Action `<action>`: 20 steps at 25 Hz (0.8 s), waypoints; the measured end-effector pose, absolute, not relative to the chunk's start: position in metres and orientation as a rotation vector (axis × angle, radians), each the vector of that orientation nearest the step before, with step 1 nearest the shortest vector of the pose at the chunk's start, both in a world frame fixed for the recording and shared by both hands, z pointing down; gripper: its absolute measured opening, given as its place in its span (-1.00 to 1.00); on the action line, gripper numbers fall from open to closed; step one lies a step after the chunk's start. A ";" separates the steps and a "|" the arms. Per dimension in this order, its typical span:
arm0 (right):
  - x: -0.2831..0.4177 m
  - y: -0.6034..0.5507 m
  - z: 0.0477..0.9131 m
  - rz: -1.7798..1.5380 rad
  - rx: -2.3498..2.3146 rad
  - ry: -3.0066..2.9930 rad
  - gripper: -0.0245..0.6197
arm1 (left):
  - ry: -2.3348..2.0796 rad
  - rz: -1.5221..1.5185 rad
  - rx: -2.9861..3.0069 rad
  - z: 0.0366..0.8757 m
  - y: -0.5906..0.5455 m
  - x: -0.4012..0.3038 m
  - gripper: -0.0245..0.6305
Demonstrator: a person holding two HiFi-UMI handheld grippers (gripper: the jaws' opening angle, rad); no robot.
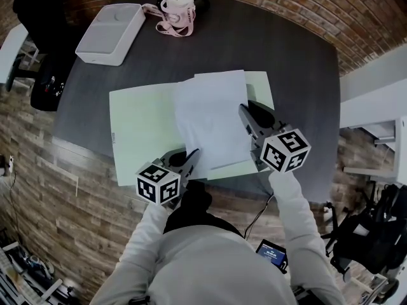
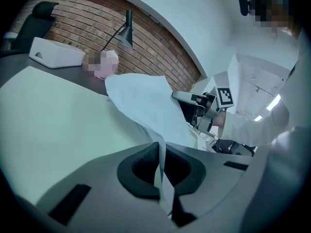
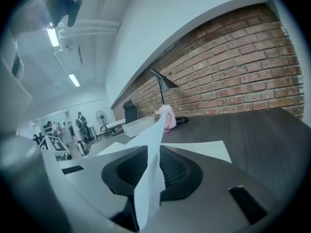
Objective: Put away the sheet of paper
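A white sheet of paper (image 1: 213, 119) hangs just over a large pale green folder (image 1: 143, 126) that lies flat on the dark table (image 1: 286, 49). My left gripper (image 1: 191, 154) holds the sheet's near left corner; in the left gripper view its jaws (image 2: 160, 149) are shut on the paper's edge (image 2: 146, 101). My right gripper (image 1: 245, 110) is at the sheet's right edge. In the right gripper view the paper (image 3: 151, 140) stands between its jaws (image 3: 153, 159) with dark gaps on both sides, so the pads do not press on it.
A white box (image 1: 111, 32) sits at the table's far left, a pink bag (image 1: 178, 10) beside it at the back. A black desk lamp (image 2: 127, 30) stands against the brick wall. A black chair (image 1: 44, 37) is off the table's left edge.
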State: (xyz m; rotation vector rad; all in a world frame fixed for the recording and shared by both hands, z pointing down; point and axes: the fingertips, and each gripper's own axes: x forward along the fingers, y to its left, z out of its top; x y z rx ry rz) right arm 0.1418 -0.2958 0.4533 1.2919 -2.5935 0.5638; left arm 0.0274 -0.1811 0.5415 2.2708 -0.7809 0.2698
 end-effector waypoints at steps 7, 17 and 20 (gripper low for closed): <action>0.157 -0.320 0.428 0.461 1.454 -2.552 -0.66 | -0.783 0.287 2.241 0.544 -0.181 0.033 -0.87; 0.096 -0.347 0.473 0.508 1.302 -2.470 -0.62 | -0.791 0.283 2.174 0.547 -0.182 0.036 -0.87; 0.084 -0.353 0.493 0.537 1.269 -2.415 -0.60 | -0.801 0.286 2.155 0.548 -0.184 0.035 -0.87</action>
